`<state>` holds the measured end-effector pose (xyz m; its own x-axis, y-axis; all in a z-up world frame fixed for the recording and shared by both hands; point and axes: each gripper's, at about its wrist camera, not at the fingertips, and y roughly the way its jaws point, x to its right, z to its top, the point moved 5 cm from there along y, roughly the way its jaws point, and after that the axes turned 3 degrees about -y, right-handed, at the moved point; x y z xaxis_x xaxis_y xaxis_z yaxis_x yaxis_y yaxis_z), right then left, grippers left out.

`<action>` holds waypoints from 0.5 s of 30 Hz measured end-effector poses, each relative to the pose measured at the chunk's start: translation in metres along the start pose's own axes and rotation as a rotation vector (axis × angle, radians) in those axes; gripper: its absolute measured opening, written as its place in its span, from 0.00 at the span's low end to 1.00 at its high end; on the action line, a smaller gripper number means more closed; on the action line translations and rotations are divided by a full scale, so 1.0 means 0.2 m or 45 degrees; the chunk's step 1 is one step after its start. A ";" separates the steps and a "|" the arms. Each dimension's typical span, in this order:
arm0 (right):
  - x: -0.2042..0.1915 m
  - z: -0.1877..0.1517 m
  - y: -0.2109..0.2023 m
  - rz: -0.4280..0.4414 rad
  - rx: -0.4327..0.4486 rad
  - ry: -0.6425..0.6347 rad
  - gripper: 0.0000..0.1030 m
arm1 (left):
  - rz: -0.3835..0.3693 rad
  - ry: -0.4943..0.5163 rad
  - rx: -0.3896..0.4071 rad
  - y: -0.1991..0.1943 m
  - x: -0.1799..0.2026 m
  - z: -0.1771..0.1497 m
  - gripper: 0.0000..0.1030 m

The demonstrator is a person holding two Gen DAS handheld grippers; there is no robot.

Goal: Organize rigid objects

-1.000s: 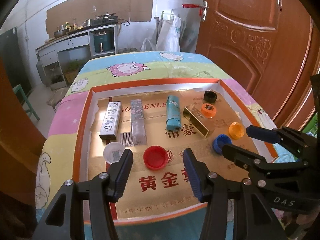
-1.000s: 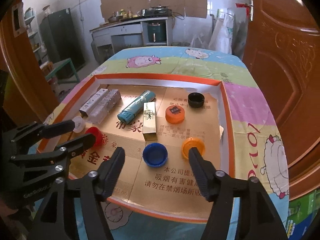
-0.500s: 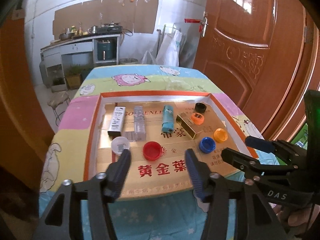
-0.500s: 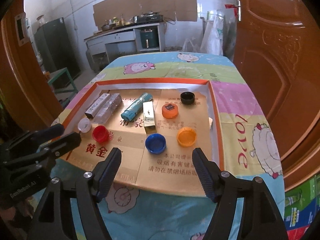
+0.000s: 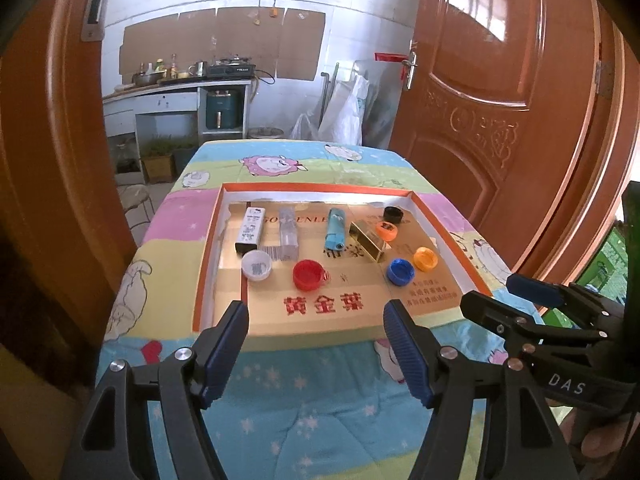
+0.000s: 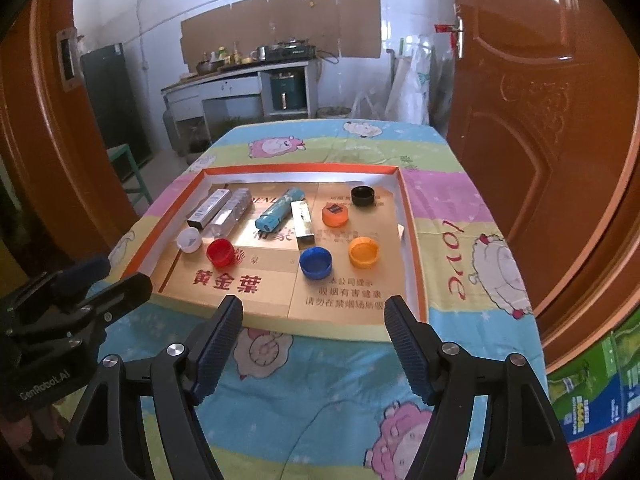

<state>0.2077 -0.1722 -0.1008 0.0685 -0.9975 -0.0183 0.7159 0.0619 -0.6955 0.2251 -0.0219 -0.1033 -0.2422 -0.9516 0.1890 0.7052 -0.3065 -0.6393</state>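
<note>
Table (image 5: pixel 320 400) under cartoon-sheep cloth (image 6: pixel 460 240); orange-rimmed cardboard tray (image 6: pixel 410 240) on it.

Large red characters "黄金葉" are printed on the gold cardboard sheet (image 6: pixel 240 280) lining the tray, low in the frame. Part of a Latin word, "ENLE", is read on the same sheet (image 5: pixel 316 220) between the lighters. "DAS" is marked on the right hand-held gripper (image 5: pixel 490 298) at lower right of the left wrist view. "GenRobot.AI" is marked on the left hand-held gripper (image 6: pixel 116 276) at lower left. "love" is printed on the cartoon bedspread (image 6: pixel 456 256).
</note>
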 end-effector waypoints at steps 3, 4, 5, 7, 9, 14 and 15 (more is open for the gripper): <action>-0.02 -0.02 -0.05 -0.011 0.012 0.003 0.73 | 0.018 0.015 -0.008 -0.04 0.02 -0.03 0.68; -0.03 -0.03 -0.07 -0.016 0.018 0.002 0.73 | 0.021 0.017 -0.011 -0.05 0.03 -0.04 0.68; -0.03 -0.04 -0.09 -0.025 0.024 0.002 0.73 | 0.031 0.016 -0.008 -0.07 0.03 -0.05 0.68; -0.04 -0.06 -0.13 -0.063 0.047 0.009 0.73 | 0.069 0.014 0.017 -0.11 0.04 -0.07 0.68; -0.04 -0.08 -0.16 -0.071 0.061 0.019 0.73 | 0.124 0.023 0.055 -0.16 0.05 -0.09 0.68; -0.05 -0.11 -0.27 -0.094 0.105 0.029 0.73 | 0.295 0.051 0.187 -0.30 0.08 -0.13 0.67; -0.05 -0.11 -0.28 -0.096 0.113 0.031 0.73 | 0.296 0.045 0.203 -0.32 0.08 -0.14 0.67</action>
<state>0.1510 -0.1665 -0.0776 -0.0042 -0.9999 0.0135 0.7773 -0.0118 -0.6290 0.1568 -0.0167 -0.0796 -0.0830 -0.9963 0.0232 0.8399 -0.0825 -0.5365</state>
